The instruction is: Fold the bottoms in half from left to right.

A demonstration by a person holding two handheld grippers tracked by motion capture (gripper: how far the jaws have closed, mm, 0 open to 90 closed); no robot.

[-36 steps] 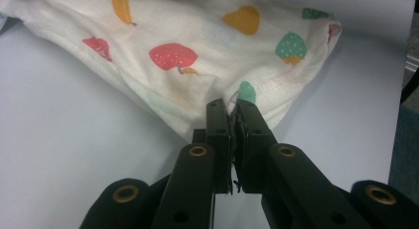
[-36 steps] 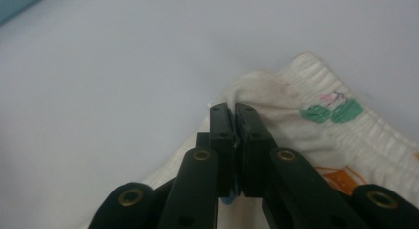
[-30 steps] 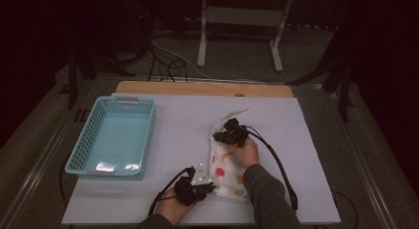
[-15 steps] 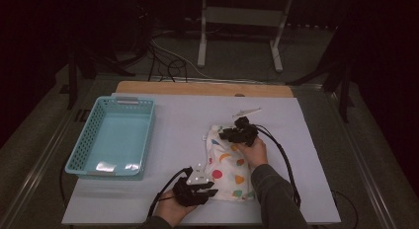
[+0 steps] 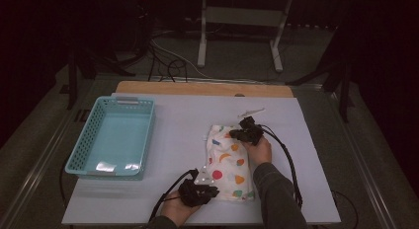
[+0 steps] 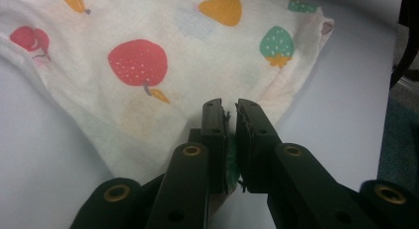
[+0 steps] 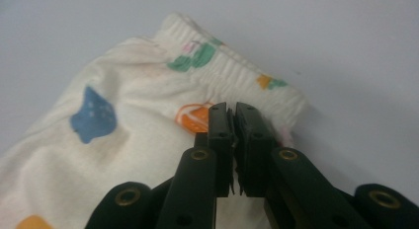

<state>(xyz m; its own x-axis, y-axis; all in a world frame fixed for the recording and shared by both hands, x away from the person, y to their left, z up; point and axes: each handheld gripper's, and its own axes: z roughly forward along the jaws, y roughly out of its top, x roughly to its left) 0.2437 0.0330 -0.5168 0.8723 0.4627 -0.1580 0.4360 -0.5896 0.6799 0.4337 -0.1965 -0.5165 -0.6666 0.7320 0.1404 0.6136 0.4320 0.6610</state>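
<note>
A white cloth (image 5: 227, 165) printed with coloured fruit lies flat on the white table (image 5: 188, 125), its ribbed hem at the far end. At its near left corner my left gripper (image 5: 211, 191) is shut on it. In the left gripper view the cloth (image 6: 148, 66) spreads ahead, and the left gripper (image 6: 230, 108) has just been closing with a fold caught low between its jaws. My right gripper (image 5: 236, 135) sits at the far right corner, shut on the cloth (image 7: 123, 140) just below the hem. The right gripper (image 7: 231, 110) has its jaws together.
A light blue basket (image 5: 79, 165) stands on the left of the table with nothing in it. A small white object (image 5: 252, 112) lies just beyond the cloth. The right gripper's cable (image 5: 289, 160) runs along the table's right side. A wooden edge (image 5: 202, 88) borders the back.
The cloth was bunched up and now lies longer and flatter. The right gripper has moved to the right with the far end. The left gripper has stayed at the near corner.
</note>
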